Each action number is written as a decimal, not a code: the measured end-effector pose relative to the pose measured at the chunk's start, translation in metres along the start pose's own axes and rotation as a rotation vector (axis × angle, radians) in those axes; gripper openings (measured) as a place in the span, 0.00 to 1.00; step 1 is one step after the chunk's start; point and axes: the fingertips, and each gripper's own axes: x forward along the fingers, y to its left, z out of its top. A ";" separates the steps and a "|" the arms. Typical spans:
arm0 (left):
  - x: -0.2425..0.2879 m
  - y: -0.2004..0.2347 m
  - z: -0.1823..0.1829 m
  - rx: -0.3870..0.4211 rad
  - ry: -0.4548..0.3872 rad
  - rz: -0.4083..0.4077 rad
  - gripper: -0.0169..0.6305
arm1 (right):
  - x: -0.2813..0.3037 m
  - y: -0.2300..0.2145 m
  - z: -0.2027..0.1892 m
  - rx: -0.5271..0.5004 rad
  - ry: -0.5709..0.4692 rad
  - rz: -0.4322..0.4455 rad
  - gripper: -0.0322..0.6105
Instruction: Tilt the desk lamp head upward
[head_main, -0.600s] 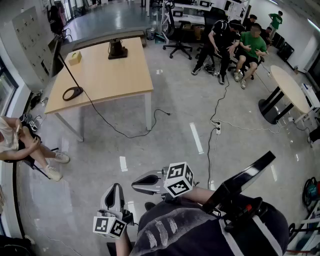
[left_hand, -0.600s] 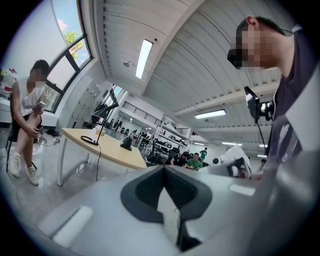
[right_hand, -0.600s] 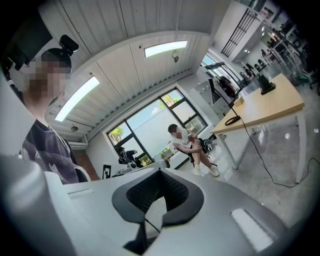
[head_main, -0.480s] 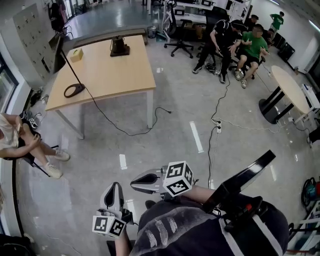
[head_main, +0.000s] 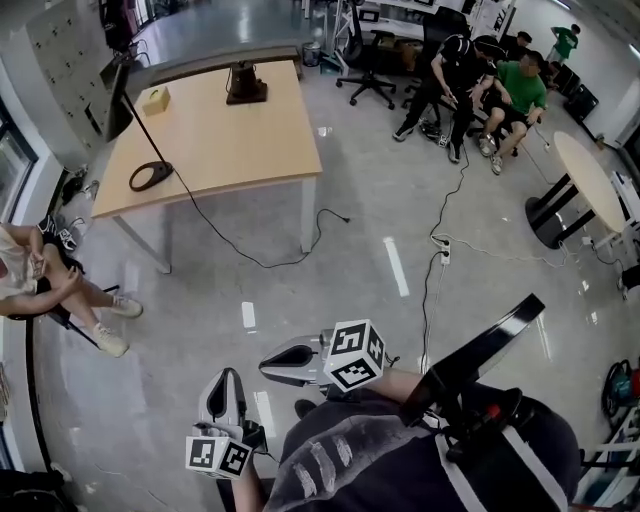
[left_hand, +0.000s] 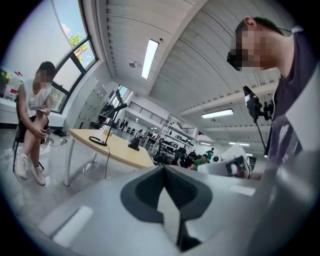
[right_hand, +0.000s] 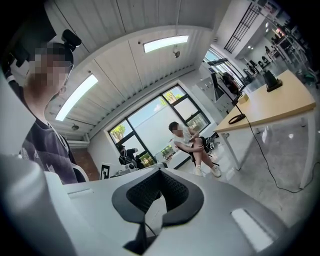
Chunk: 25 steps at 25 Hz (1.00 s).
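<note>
The black desk lamp (head_main: 148, 176) stands on the left edge of the wooden table (head_main: 240, 150), far ahead of me. Its ring base lies flat, and a thin stem rises to a dark flat head (head_main: 110, 100). Its cable drops off the table onto the floor. My left gripper (head_main: 228, 378) and right gripper (head_main: 268, 364) are held low, close to my body, and both are shut and hold nothing. The left gripper view shows shut jaws (left_hand: 164, 168) with the lamp (left_hand: 98, 141) small in the distance. In the right gripper view the jaws (right_hand: 160, 173) are shut too, and the lamp (right_hand: 236, 119) is far right.
A yellow box (head_main: 155, 99) and a dark object (head_main: 246, 85) sit on the table. A person sits at the left (head_main: 40, 285), and several people sit at the back right (head_main: 490, 85). A power strip and cables (head_main: 440, 250) lie on the floor. A round table (head_main: 590, 180) stands at the right.
The head view has shifted a little, so the table and lamp now sit slightly lower and further right in the picture. Both grippers stay shut near my body.
</note>
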 end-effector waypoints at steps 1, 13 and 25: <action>0.007 0.001 -0.001 0.003 0.006 0.006 0.03 | -0.002 -0.007 0.002 0.003 -0.003 0.008 0.05; 0.151 -0.030 0.027 0.074 0.071 -0.002 0.03 | -0.076 -0.108 0.074 0.049 -0.076 0.047 0.05; 0.220 -0.039 0.032 0.122 0.103 0.051 0.03 | -0.115 -0.164 0.114 0.038 -0.096 0.113 0.05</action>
